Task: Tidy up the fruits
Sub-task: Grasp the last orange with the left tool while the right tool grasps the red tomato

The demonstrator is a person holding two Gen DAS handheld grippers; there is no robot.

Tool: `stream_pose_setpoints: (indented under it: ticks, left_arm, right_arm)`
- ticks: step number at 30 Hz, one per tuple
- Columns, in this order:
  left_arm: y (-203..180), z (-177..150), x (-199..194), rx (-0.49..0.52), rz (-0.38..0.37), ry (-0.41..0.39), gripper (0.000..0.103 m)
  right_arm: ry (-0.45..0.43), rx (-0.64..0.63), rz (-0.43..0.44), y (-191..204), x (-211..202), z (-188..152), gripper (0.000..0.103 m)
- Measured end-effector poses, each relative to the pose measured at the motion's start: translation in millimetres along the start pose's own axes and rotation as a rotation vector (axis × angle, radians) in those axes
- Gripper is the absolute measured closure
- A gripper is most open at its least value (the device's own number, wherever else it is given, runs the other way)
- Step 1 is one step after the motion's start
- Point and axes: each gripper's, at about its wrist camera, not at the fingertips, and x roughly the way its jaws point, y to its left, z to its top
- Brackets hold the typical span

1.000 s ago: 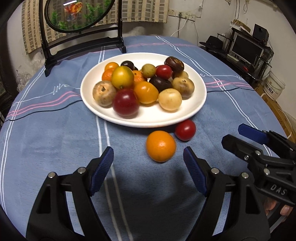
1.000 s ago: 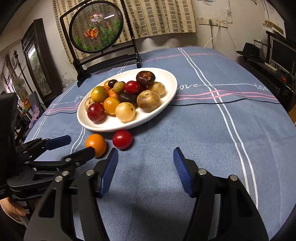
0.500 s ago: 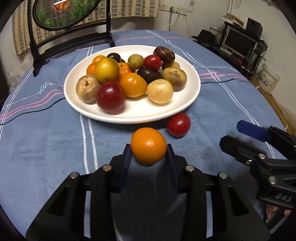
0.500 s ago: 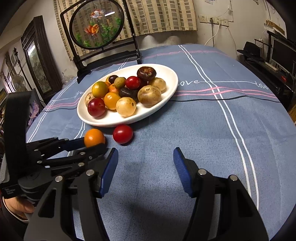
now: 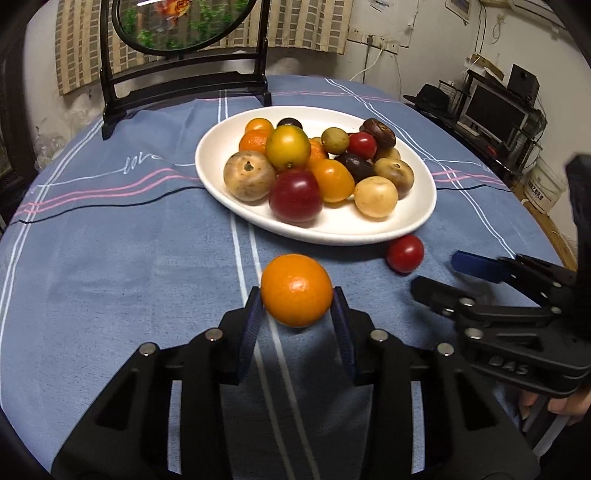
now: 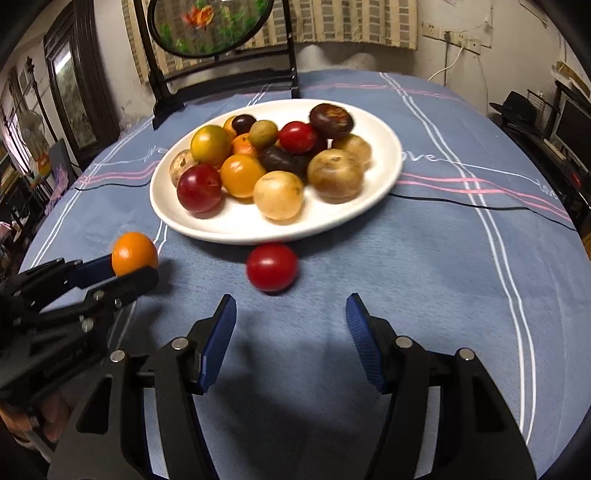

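My left gripper (image 5: 297, 314) is shut on an orange (image 5: 296, 290) and holds it above the blue tablecloth, in front of the white plate (image 5: 421, 221). The plate holds several mixed fruits. A red tomato (image 5: 405, 253) lies on the cloth by the plate's near rim. In the right wrist view my right gripper (image 6: 291, 328) is open and empty, just short of that tomato (image 6: 272, 266). The left gripper with the orange (image 6: 134, 253) shows at its left, near the plate (image 6: 384, 177).
A black stand with a round painted screen (image 5: 177, 22) stands at the table's far edge. A desk with monitors and a bucket (image 5: 495, 110) is off the table to the right. The table edge curves close on both sides.
My left gripper closed on the orange and lifted it off the cloth. My right gripper moved forward toward the red tomato and stays open.
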Motion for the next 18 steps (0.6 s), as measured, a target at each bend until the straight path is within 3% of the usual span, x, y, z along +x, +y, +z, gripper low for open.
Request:
stream_pose_setpoints:
  ticks: [7, 13, 18]
  left_arm:
    - [2.3, -2.1, 7.3, -0.010, -0.050, 0.030, 0.065]
    - [1.3, -3.9, 7.6, -0.010, -0.062, 0.037, 0.064]
    - [2.6, -4.4, 6.7, -0.019, -0.066, 0.034, 0.064]
  right_arm:
    - [0.028, -0.015, -0.037, 11.4, 23.3, 15.9, 0.041]
    - [0.009, -0.037, -0.057, 15.5, 29.6, 18.0, 0.069]
    - [-0.005, 0.015, -0.009, 4.6, 16.4, 12.7, 0.070]
